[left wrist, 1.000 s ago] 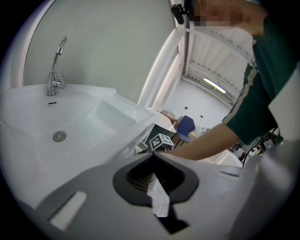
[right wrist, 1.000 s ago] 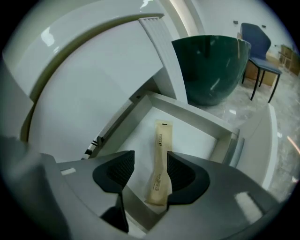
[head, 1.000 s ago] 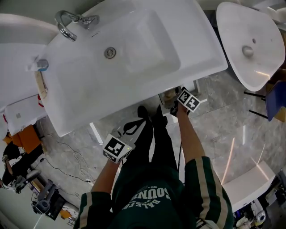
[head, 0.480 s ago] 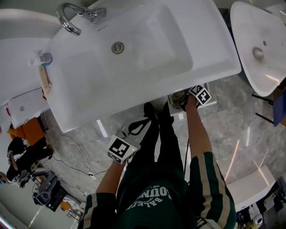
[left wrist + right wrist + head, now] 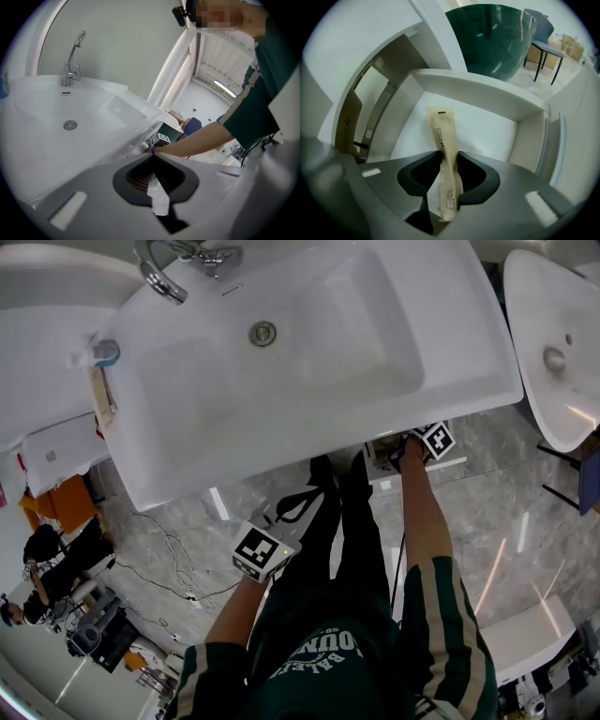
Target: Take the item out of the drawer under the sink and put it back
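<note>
Right gripper (image 5: 449,153) lower into the drawer (image 5: 487,93) under the sink (image 5: 281,381), jaws just closed partway, pinching tan paper packet (image 5: 439,126); left gripper (image 5: 152,157) jaws together, empty

The open white drawer (image 5: 487,131) under the sink (image 5: 328,343) carries 1 tan packet (image 5: 440,136), far end on its floor

White lettering on the green shirt (image 5: 323,657) — partly readable, "OUND", tan packet (image 5: 442,140) print too small to read
</note>
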{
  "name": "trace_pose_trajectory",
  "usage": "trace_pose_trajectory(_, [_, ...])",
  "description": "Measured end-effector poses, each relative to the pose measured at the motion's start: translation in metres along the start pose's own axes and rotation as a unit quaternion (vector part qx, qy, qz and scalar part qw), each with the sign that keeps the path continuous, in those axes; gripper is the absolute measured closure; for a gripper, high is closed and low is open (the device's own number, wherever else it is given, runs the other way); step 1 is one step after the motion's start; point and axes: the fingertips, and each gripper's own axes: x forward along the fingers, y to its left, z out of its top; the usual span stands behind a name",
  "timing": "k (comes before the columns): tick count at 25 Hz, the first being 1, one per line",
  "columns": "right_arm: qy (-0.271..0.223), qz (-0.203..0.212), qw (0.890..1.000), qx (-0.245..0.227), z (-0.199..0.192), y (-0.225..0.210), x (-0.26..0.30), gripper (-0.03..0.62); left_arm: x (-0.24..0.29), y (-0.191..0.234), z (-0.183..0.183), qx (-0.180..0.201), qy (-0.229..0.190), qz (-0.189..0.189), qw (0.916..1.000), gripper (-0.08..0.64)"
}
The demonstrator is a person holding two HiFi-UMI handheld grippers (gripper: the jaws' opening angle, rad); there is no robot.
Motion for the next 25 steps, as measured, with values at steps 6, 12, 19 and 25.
trace_pose_trajectory(6, [0.016,0.022,0.999,0.02,-0.002,0.002,-0.004,0.553,0.002,-0.002,0.005,0.001,-0.003,-0.007,1.0,0.509])
trace_pose_trajectory(12, [0.002,0.039,0.999,0.019,-0.001,0.007,-0.019,0.557,0.002,-0.007,0.009,0.002,-0.009,-0.012,0.9999,0.509])
trace_pose_trajectory(19, [-0.012,0.06,0.998,0.021,0.008,0.013,-0.046,0.557,-0.007,-0.01,0.012,0.009,-0.018,-0.007,0.9998,0.509])
trace_pose_trajectory(25, [-0.027,0.073,0.997,0.021,0.012,0.014,-0.078,0.557,-0.015,-0.018,0.028,0.015,-0.033,-0.008,0.9993,0.509])
